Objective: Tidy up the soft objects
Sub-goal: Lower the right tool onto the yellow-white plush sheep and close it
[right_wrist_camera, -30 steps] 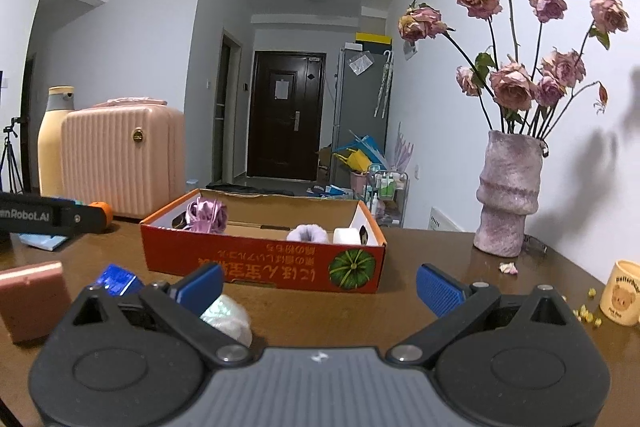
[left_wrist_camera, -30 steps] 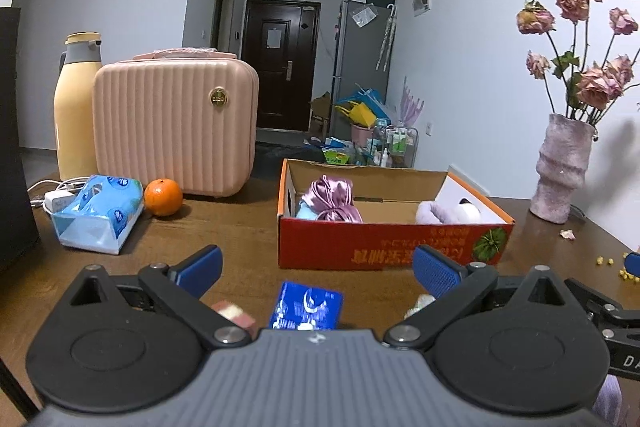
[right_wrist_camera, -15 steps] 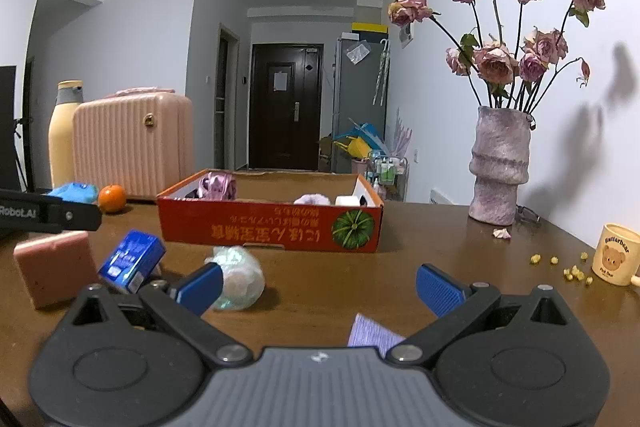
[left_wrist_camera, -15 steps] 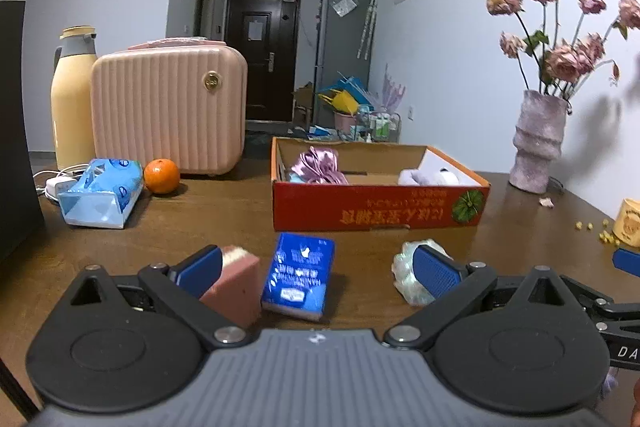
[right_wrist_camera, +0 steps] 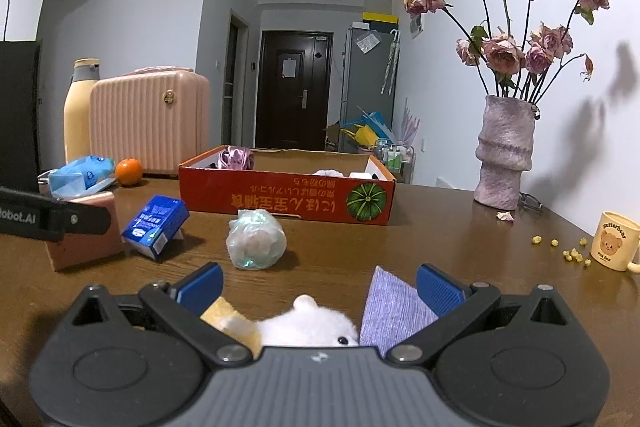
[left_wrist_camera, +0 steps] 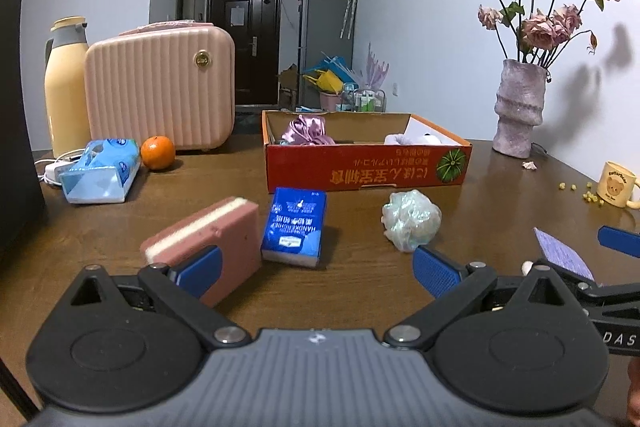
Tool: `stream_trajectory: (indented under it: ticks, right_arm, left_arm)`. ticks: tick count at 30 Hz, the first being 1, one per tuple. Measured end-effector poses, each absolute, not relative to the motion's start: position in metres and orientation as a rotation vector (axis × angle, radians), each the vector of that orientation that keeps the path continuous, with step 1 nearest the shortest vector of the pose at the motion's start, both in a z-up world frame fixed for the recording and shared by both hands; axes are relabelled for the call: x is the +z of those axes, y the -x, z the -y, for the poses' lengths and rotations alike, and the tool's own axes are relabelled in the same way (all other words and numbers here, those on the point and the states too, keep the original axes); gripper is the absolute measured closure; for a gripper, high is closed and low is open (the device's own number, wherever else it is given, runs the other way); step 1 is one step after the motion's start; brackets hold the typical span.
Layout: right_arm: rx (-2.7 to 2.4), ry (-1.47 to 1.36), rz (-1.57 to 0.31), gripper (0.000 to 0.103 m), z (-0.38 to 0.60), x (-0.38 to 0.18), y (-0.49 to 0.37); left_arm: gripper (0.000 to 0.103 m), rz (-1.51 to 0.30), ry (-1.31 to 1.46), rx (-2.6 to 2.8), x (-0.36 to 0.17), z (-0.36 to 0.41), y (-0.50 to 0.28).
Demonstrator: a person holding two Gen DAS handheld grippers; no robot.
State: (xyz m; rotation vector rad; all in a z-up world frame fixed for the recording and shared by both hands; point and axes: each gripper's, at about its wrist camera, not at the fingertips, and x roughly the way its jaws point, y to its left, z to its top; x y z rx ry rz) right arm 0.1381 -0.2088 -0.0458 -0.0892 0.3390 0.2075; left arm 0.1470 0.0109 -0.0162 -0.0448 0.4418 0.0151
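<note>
Both tongs gape wide, gripping nothing: left tongs low centre, facing the pink sponge and tissue pack; right tongs straddle a white plush toy, likely lining up grasps toward the red cardboard box mid-frame on the counter.

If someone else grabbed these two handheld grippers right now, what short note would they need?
Left gripper: open, empty, facing the pink sponge and blue tissue pack.
Right gripper: open, empty, over a white plush toy and purple cloth.
Done: a purple scrunchie and white soft items lie in the red box.
Left: sponge, tissue pack, iridescent ball, plush and cloth are on the table.
</note>
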Motion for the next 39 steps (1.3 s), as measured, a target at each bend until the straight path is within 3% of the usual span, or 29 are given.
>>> stream_trajectory:
  ticks: [12, 39]
  right_arm:
    - [0.182, 0.061, -0.344, 0.000, 0.208, -0.044, -0.129]
    - [0.185, 0.109, -0.592, 0.000, 0.154, -0.059, -0.143]
  left_arm:
    - [0.000, -0.439, 0.074, -0.004, -0.015, -0.019, -0.143]
    - [0.000, -0.452, 0.103, 0.000, -0.012, -0.051, -0.133]
